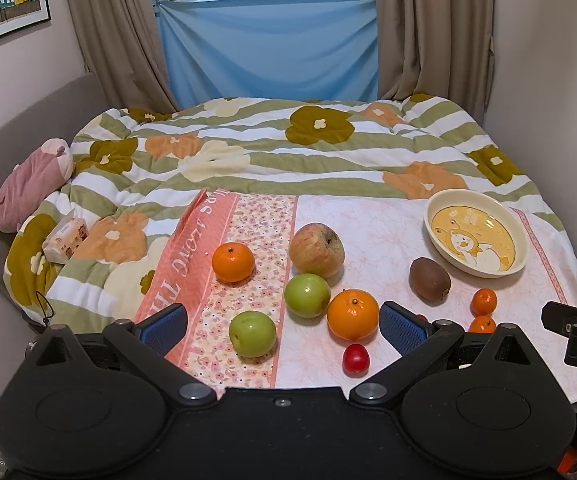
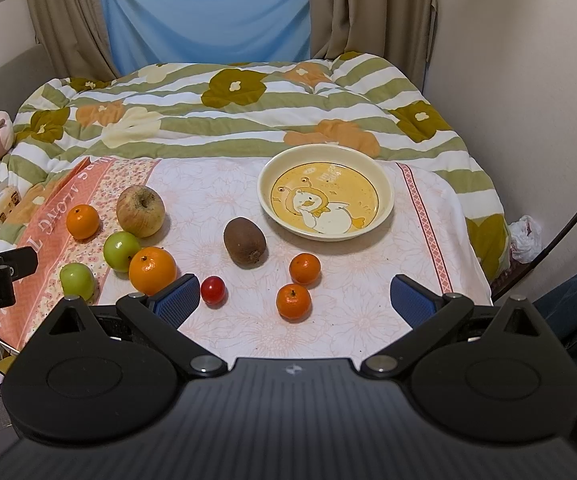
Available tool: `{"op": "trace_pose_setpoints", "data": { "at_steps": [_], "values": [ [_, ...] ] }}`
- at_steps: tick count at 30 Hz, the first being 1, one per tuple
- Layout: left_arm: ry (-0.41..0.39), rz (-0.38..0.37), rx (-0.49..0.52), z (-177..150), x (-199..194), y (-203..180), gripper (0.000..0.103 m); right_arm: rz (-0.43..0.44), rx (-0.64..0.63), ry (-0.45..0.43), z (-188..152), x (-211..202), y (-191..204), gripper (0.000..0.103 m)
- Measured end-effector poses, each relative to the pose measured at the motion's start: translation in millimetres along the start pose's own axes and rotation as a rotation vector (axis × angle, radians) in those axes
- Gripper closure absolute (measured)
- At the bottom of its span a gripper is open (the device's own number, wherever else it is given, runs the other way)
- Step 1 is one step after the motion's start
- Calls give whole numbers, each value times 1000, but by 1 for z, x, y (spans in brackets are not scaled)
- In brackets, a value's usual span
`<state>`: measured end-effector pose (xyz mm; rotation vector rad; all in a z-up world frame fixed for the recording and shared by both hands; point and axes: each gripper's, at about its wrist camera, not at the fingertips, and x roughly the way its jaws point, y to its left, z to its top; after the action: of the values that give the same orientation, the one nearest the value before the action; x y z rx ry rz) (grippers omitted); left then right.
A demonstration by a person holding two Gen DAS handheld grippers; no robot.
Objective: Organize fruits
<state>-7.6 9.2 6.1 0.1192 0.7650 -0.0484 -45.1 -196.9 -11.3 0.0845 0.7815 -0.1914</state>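
**Fruit sorting: opening stage, nothing yet lifted**

- Left tool [image 1: 282, 322]: fingers spread wide, holding nothing; poised above the near edge of the cloth [image 1: 368, 232], over the left-hand fruit group.
- Right tool [image 2: 295, 294]: fingers spread wide, likewise unladen; faces the small fruit and the bowl [image 2: 384, 216].
- Left group: two green apples [image 1: 252, 334] [image 1: 307, 295], large orange [image 1: 352, 314] touching the farther green apple, russet apple [image 1: 317, 250] behind them, second orange [image 1: 233, 262] apart to the left.
- Centre: cherry tomato [image 2: 213, 289], kiwi [image 2: 245, 242], two small mandarins [image 2: 294, 301] [image 2: 305, 268] close together.
- Bowl: far right of the cloth, holding no fruit.

Step judged: selection of the first piece. Next move likely calls for lowering one tool around a fruit, such as the near mandarin, closing gently on the round skin, then carrying it to the bowl.
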Motion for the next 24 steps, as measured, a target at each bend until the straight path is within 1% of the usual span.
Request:
{"op": "trace_pose_setpoints", "data": {
  "at_steps": [24],
  "values": [
    [0,5,4,3,-2,3,0,0,-1,-1,0,0,1,0]
  ]
}}
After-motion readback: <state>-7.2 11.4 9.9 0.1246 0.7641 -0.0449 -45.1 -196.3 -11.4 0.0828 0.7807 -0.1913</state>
